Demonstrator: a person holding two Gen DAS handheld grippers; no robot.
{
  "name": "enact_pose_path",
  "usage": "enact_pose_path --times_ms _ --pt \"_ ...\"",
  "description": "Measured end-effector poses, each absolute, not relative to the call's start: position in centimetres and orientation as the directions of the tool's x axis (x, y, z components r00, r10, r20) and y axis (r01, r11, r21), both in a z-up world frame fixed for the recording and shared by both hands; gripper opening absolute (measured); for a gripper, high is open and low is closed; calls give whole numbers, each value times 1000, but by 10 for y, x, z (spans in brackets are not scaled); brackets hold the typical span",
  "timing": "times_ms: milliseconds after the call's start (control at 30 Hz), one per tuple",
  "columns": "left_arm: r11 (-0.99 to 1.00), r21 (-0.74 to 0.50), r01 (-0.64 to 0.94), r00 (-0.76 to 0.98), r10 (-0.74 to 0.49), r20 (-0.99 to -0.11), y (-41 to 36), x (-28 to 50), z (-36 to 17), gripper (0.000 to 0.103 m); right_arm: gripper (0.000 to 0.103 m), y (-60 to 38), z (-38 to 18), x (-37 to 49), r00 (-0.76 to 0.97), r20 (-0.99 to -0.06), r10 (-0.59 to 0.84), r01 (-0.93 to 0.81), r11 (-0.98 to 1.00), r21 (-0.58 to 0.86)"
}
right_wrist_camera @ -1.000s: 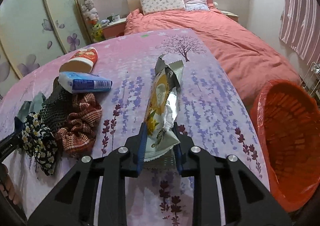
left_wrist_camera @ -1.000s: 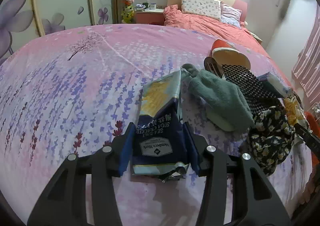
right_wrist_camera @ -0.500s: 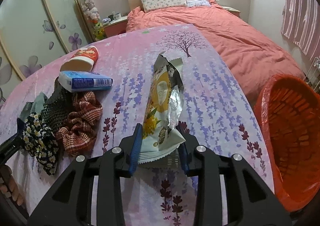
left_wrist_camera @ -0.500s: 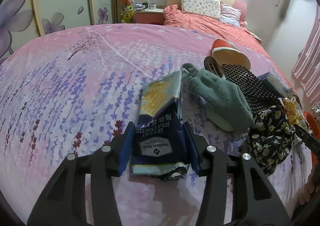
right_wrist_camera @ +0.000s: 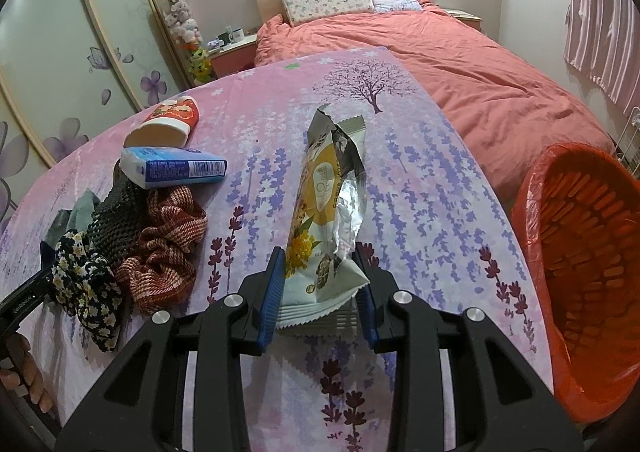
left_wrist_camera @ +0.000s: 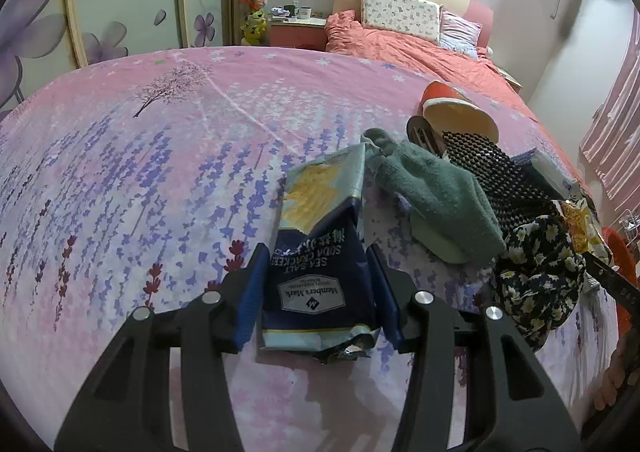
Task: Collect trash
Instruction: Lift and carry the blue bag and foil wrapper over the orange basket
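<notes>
In the left wrist view my left gripper (left_wrist_camera: 318, 284) straddles the near end of a dark blue soda cracker bag (left_wrist_camera: 320, 248) lying on the pink flowered tablecloth (left_wrist_camera: 140, 172); the pads touch its sides. In the right wrist view my right gripper (right_wrist_camera: 322, 284) has widened around a yellow and silver snack wrapper (right_wrist_camera: 328, 204), whose near end sits loosely between the pads. An orange trash basket (right_wrist_camera: 580, 252) stands beyond the table's right edge.
A pile lies between the grippers: a green cloth (left_wrist_camera: 436, 204), black mesh (left_wrist_camera: 492, 172), a flowered scrunchie (right_wrist_camera: 88, 288), a red striped cloth (right_wrist_camera: 164, 244), a blue tissue pack (right_wrist_camera: 172, 170) and a red cup (right_wrist_camera: 168, 124). A pink bed (right_wrist_camera: 440, 52) stands behind.
My right gripper's jaws have opened wider around the snack wrapper and it has drawn back slightly. The left gripper and cracker bag have barely moved.
</notes>
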State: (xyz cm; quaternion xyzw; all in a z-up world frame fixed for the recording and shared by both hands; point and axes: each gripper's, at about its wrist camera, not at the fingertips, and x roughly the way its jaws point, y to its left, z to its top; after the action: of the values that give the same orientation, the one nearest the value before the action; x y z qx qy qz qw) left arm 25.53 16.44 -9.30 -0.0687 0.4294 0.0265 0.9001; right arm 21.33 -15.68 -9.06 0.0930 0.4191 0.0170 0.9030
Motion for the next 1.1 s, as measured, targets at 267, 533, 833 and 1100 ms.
enact_pose_path --times_ms 267,533,833,1100 --pt "992 -85 -90 632 -9 -775 159 257 -92 41 26 -159 -89 216 651 -749 121 44 979 197" --pt "993 -79 -88 648 -4 -761 161 248 -83 33 13 -160 -72 200 696 -708 117 24 982 186" --pt "986 -133 -103 704 -22 -710 165 224 -45 32 12 -164 -42 174 754 -648 111 8 984 178" --pt "985 -161 -61 757 -60 -650 144 203 -2 32 12 -170 -16 150 799 -592 106 0 984 176"
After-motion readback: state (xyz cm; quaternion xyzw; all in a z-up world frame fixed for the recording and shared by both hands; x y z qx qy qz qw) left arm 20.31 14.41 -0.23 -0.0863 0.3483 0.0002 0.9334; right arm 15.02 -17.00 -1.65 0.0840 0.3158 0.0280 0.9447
